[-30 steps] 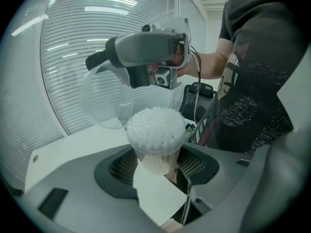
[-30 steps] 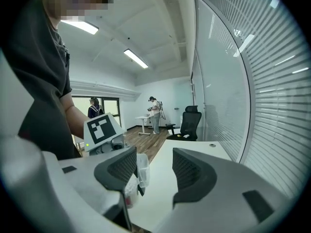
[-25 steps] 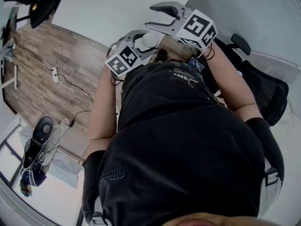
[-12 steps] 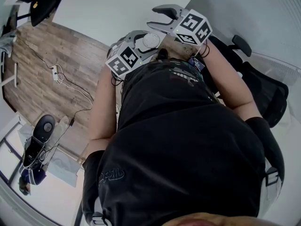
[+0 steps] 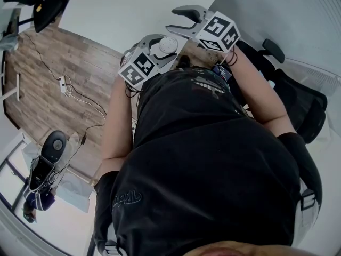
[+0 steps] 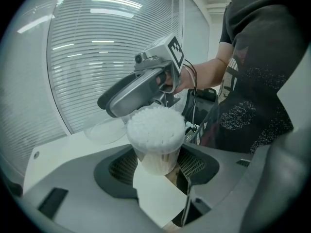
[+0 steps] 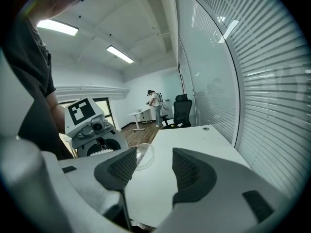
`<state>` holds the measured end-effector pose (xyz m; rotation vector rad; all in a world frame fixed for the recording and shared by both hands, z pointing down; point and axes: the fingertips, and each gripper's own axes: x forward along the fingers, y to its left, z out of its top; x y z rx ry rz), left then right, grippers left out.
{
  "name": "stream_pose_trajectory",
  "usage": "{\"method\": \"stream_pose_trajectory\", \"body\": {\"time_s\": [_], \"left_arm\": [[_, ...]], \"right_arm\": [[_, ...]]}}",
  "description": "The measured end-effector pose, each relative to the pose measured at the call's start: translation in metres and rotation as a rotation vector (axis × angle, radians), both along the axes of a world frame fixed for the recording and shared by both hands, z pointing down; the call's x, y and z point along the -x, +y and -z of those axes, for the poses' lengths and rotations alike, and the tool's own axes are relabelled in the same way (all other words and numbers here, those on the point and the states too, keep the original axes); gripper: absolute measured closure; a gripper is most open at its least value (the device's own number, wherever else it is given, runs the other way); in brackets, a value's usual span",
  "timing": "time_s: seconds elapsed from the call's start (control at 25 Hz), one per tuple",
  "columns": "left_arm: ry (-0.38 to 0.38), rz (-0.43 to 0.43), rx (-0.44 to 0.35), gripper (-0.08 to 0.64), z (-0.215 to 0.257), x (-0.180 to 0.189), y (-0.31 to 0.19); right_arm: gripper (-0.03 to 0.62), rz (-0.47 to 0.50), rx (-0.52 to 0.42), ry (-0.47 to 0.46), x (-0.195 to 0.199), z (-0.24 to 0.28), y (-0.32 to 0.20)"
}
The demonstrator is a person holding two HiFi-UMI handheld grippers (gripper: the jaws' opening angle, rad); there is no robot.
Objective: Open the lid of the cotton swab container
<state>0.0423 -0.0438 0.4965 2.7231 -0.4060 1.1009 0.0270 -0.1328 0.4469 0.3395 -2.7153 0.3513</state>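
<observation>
My left gripper (image 6: pixel 158 161) is shut on the cotton swab container (image 6: pixel 155 130), a clear round tub held upright. Its top is uncovered and the white swab heads show. The clear round lid (image 6: pixel 104 130) lies on the white table behind it. My right gripper (image 7: pixel 153 171) is open with nothing between its pads. It hovers over the table (image 7: pixel 194 144), with the lid (image 7: pixel 145 154) beyond its left jaw. In the head view the container (image 5: pixel 168 45) sits in the left gripper (image 5: pixel 162 46), and the right gripper (image 5: pixel 171 18) is just beyond it.
A black office chair (image 5: pixel 298 100) stands to my right. Cables and a power strip (image 5: pixel 64 84) lie on the wood floor at the left. Window blinds (image 7: pixel 272 81) run along the table's far side. A person (image 7: pixel 155 101) stands far off by another desk.
The right gripper has sunk slightly and rolled a little. The left gripper and the container have stayed still.
</observation>
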Motion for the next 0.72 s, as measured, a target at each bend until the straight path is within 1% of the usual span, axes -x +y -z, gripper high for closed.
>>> {"method": "stream_pose_trajectory", "body": {"time_s": [0.28, 0.48, 0.72], "left_arm": [[-0.027, 0.064, 0.015, 0.298, -0.01, 0.006, -0.01], [-0.021, 0.109, 0.006, 0.297, -0.013, 0.007, -0.017], [-0.012, 0.145, 0.01, 0.296, -0.017, 0.014, -0.02]], "right_arm": [[0.351, -0.015, 0.015, 0.0, -0.008, -0.007, 0.003], [0.353, -0.017, 0.03, 0.006, -0.014, -0.016, 0.01], [0.376, -0.023, 0.038, 0.006, -0.012, -0.022, 0.015]]}}
